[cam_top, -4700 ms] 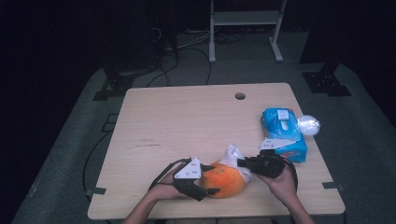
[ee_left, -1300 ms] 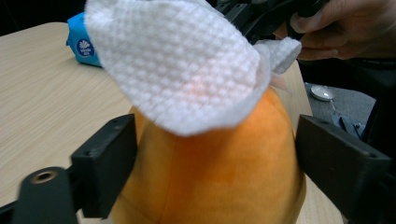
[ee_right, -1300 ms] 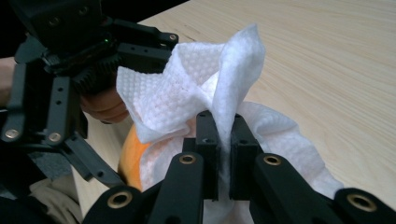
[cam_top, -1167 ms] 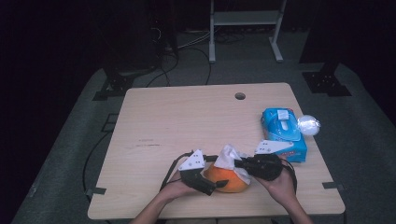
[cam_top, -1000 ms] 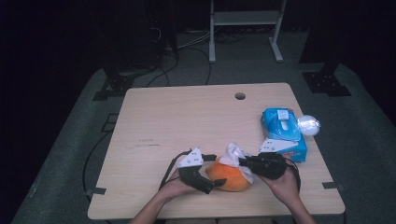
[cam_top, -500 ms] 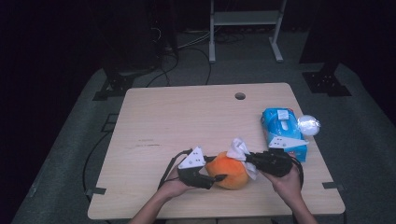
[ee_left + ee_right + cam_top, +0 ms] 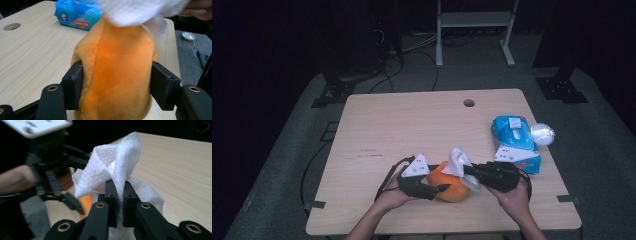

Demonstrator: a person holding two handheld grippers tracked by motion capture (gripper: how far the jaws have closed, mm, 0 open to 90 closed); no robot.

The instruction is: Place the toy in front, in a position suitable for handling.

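Squeezing the soft orange plush toy (image 7: 115,75) at the table's near edge with my left gripper (image 7: 432,187), right gripper (image 7: 117,202) pinching the white embossed tissue (image 7: 112,162) above, I risk tearing it by wiping hard.

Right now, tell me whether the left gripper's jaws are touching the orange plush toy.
Touching. In the left gripper view, the left gripper has both pads pressed into the sides of the orange plush toy, denting it.
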